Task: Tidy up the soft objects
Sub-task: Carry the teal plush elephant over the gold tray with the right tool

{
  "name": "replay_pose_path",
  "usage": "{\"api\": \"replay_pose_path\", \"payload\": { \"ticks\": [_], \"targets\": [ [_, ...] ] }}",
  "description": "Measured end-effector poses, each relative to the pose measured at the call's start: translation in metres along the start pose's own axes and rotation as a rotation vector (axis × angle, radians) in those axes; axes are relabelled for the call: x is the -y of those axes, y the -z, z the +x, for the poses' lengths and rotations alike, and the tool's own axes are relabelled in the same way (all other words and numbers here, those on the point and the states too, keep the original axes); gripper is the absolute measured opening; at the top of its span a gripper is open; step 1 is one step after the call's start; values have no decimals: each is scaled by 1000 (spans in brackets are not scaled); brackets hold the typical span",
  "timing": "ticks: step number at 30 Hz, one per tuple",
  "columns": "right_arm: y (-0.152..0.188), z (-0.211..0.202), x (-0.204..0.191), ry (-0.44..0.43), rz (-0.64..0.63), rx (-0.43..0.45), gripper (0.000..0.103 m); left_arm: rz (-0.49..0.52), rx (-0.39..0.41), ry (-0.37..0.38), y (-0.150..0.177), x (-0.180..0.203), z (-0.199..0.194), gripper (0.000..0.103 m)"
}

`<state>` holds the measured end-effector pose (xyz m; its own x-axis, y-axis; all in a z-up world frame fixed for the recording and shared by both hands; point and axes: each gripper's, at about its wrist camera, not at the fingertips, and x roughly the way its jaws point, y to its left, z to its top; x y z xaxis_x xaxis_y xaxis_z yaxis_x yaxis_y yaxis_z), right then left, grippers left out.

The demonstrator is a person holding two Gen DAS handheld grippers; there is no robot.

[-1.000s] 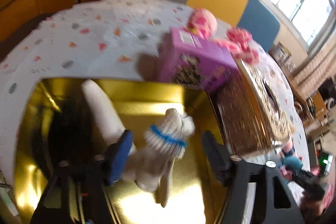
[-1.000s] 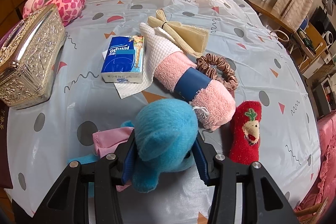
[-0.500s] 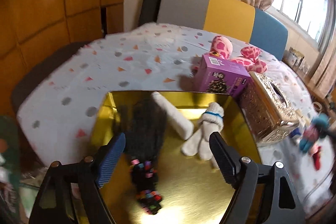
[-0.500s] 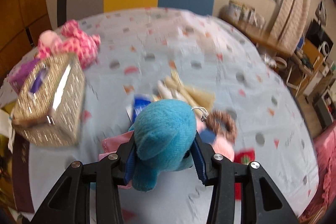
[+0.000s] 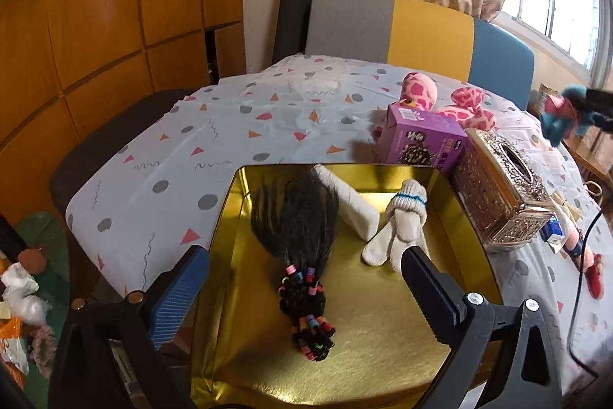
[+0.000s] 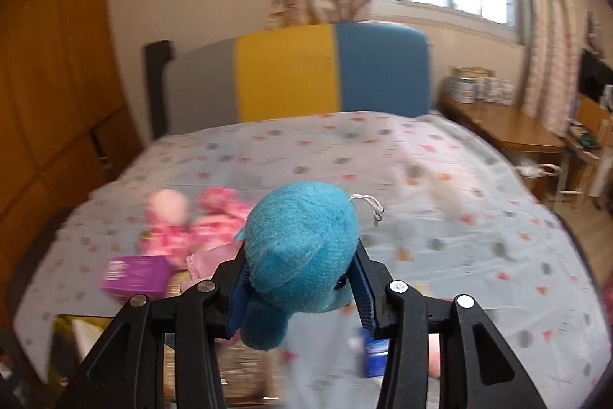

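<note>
My left gripper (image 5: 306, 282) is open and empty, raised above the near part of a gold tray (image 5: 383, 344). In the tray lie a black braided hairpiece with coloured beads (image 5: 299, 240), a white rolled cloth (image 5: 348, 206) and a cream sock toy with a blue band (image 5: 402, 221). My right gripper (image 6: 300, 278) is shut on a blue plush toy (image 6: 302, 255) with a pink cloth, held high above the table. It also shows in the left wrist view (image 5: 567, 114) at the far right. A pink spotted plush (image 5: 440, 98) lies behind a purple box (image 5: 421, 140).
An ornate gold tissue box (image 5: 502, 190) stands right of the tray. A pink towel roll and a red sock toy (image 5: 594, 275) lie at the right table edge. A grey, yellow and blue chair back (image 5: 413, 33) stands behind the table. Clutter lies on the floor at left.
My left gripper let go of the cream sock toy into the tray, opened and drew back and up. My right gripper lifted the blue plush off the table and swung left.
</note>
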<state>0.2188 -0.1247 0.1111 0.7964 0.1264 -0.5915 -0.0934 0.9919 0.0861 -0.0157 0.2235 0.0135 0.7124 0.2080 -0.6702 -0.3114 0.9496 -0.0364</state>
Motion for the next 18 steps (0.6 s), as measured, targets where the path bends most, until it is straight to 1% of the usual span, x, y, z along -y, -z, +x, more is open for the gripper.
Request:
{"api": "replay_pose_path", "payload": {
  "ticks": [2,6,7,10,11,12,14,16,18],
  "targets": [
    [4,3,-21,-86,-13,-20,46,-7,-7,-4,2,-4,0,101],
    [19,7,-53,-202,-60,-70,46,-35,-31,-4,7,-14,4,101],
    [25,4,-60,-223,-70,-79,46,-41,-34,-8,8,-17,5,101],
    [42,-2,-87,-327,-130,-120,46,-65,-37,-38,9,-30,6,101],
    [49,-3,-100,-379,-169,-145,46,-72,-34,-49,8,-34,6,101],
    [56,-6,-107,-406,-194,-159,46,-83,-29,-63,7,-41,5,101],
    [75,-9,-135,-482,-286,-210,46,-100,-16,-91,3,-53,2,101],
    [97,-9,-160,-533,-365,-264,46,-117,1,-122,-1,-69,-3,101],
    [119,-4,-182,-564,-430,-331,46,-126,23,-162,-6,-86,-10,101]
  ]
}}
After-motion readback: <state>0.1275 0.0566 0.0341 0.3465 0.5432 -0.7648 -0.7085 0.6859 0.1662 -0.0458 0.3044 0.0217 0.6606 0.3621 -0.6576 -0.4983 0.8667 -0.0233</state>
